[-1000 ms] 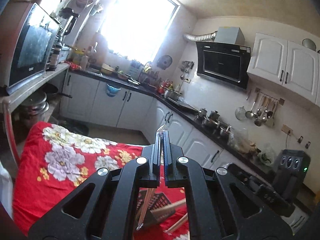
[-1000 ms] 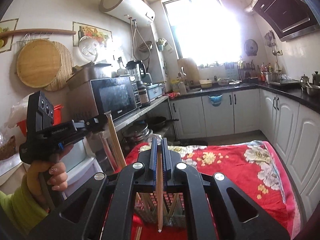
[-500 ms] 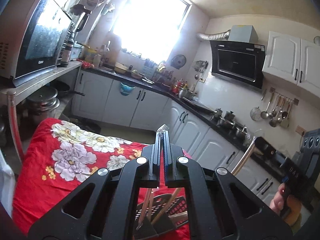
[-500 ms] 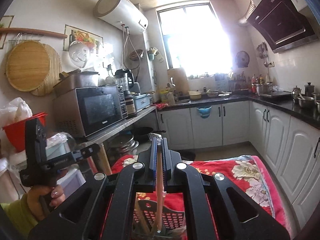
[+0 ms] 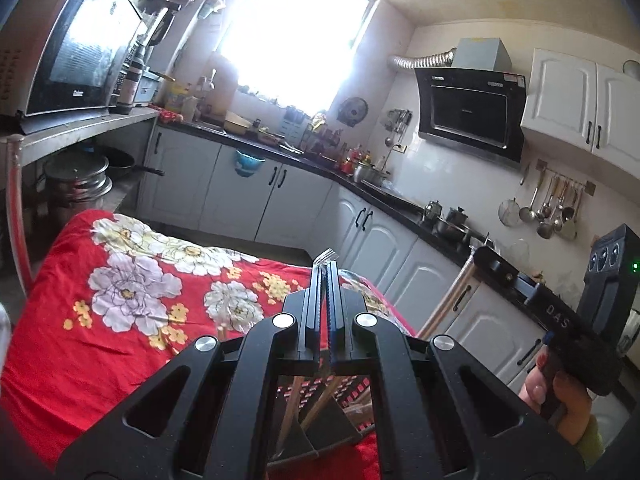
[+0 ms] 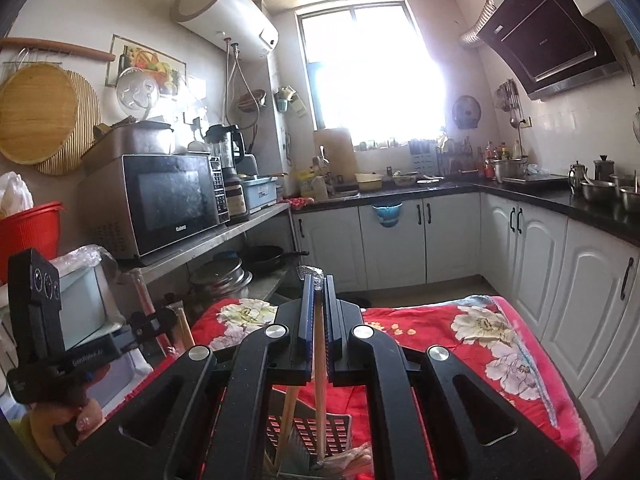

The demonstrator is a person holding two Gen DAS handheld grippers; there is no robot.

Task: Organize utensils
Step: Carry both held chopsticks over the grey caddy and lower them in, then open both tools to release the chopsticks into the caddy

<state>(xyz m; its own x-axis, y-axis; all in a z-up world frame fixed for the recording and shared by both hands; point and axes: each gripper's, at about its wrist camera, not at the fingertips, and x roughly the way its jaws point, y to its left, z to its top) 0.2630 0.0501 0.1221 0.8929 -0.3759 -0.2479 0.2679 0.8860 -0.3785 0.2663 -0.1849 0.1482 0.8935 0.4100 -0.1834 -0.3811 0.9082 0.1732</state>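
Over the red flowered cloth (image 6: 480, 344), the left tongs (image 5: 325, 266) pinch a fork (image 5: 325, 257) and the right tongs (image 6: 319, 280) pinch a chopstick (image 6: 319, 380), both held above the slotted utensil holder (image 6: 316, 436).

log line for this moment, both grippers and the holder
left gripper: shut on fork | right gripper: shut on wooden-handled utensil | utensil holder: below both, on red cloth

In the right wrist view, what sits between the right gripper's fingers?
A slim wooden-handled utensil is clamped between the right gripper fingers, reaching down into the dark slotted basket.
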